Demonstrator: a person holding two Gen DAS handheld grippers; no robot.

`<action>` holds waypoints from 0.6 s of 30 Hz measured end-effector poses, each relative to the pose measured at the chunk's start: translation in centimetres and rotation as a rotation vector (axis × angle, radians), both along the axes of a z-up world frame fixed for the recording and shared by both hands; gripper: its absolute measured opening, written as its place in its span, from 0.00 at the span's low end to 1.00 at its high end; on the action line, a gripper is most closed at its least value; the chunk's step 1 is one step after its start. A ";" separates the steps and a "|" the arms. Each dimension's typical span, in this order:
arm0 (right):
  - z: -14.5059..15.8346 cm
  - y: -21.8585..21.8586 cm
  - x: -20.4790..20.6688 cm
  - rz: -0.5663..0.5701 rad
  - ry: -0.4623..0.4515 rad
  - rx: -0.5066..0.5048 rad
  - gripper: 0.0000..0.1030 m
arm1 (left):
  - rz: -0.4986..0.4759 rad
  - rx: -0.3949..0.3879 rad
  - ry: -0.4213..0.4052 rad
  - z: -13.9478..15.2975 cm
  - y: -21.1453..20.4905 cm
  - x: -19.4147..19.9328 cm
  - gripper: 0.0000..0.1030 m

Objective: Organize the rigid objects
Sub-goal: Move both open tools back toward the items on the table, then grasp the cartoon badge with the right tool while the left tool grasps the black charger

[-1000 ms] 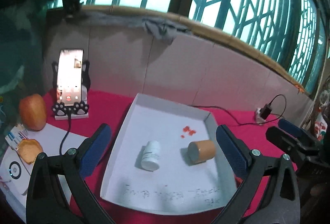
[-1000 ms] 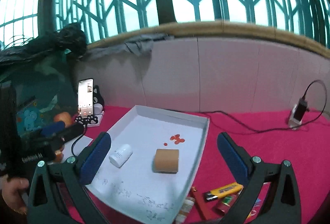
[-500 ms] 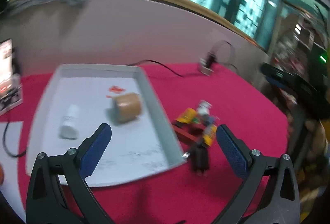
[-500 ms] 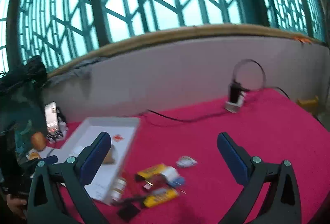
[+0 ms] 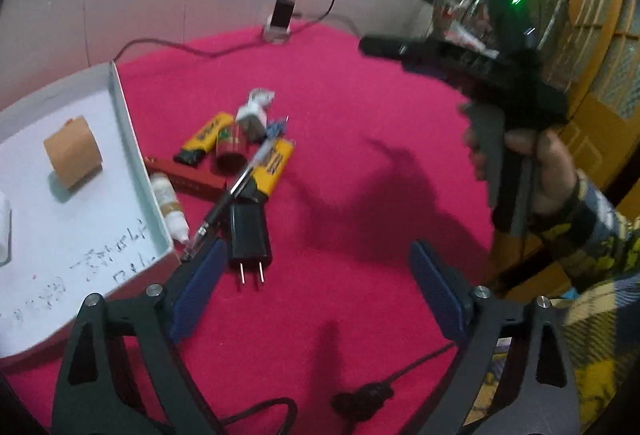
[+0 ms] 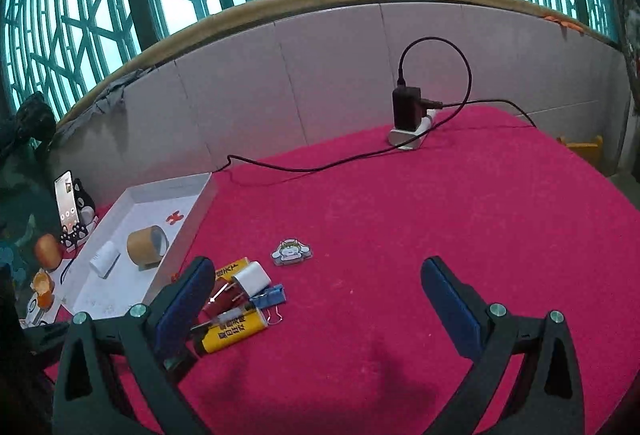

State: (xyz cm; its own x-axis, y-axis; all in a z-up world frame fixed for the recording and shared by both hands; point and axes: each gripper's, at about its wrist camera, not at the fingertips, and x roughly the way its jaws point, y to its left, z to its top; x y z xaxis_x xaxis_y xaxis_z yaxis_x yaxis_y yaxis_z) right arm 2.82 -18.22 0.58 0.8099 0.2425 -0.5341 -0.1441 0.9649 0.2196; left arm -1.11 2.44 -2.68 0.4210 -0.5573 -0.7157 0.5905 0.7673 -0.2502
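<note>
Your left gripper (image 5: 316, 283) has its jaws spread wide with only bare red cloth between the blue pads; they have just been closing a little, and nothing is caught between them. Your right gripper (image 6: 320, 307) also stands wide apart over the cloth, gripping nothing.

In the left wrist view the loose objects lie in a heap at centre left, just right of the white tray (image 5: 124, 123). There you see a yellow lighter (image 5: 206, 137), a second yellow lighter (image 5: 276, 165), a small red item (image 5: 230, 149) between them, a white charger cube (image 5: 252, 115) above, a blue clip (image 5: 276, 129), a pen (image 5: 236, 191) lying slantwise across the heap, a red stick (image 5: 184, 175) beneath it, and a black plug adapter (image 5: 248, 231) with its prongs pointing to the bottom of the frame, just beside your left pad. A small white bottle (image 5: 170, 203) lies against the tray's outer wall.

Inside the tray, at the left edge of the frame, a brown tape roll (image 5: 72, 151) lies on its side; the right wrist view shows a white pill bottle (image 6: 105, 259) next to it.

In the right wrist view the heap sits at lower left, partly behind your left-hand pad, and a cartoon sticker (image 6: 291, 252) lies apart from it, towards the centre. A charger on a power strip (image 6: 408, 115) stands at the upper right, its cable trailing across the cloth.

Your right hand (image 5: 536, 163) shows at the right edge of the left wrist view.
</note>
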 end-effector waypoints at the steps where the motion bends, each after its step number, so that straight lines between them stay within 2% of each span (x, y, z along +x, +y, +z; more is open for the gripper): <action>1: -0.1 -0.2 0.0 0.003 -0.001 0.004 1.00 | 0.005 0.009 0.010 -0.2 -0.3 0.2 0.90; 7: -0.4 -0.6 0.6 0.026 -0.002 0.011 1.00 | 0.054 0.096 0.058 -1.2 -2.5 1.8 0.90; 12: -0.5 -0.1 2.2 0.100 0.003 -0.022 1.00 | 0.075 0.148 0.076 -1.9 -3.6 2.5 0.90; 14: -1.0 0.4 3.9 0.151 0.035 -0.054 1.00 | 0.057 0.144 0.078 -1.9 -3.9 2.2 0.90; 17: -2.4 0.5 6.9 0.173 0.102 -0.054 1.00 | 0.026 0.137 0.083 -1.9 -4.0 1.2 0.82; 18: -2.9 0.5 7.7 0.177 0.125 -0.050 1.00 | 0.026 0.142 0.082 -2.0 -4.0 1.0 0.82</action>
State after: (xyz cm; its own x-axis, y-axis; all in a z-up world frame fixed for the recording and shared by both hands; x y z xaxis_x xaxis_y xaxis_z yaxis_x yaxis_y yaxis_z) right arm 10.52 -17.69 -2.31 0.6842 0.3455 -0.6423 -0.2866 0.9372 0.1989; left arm -0.11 -1.51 -4.64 0.3710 -0.4378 -0.8189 0.5518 0.8132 -0.1848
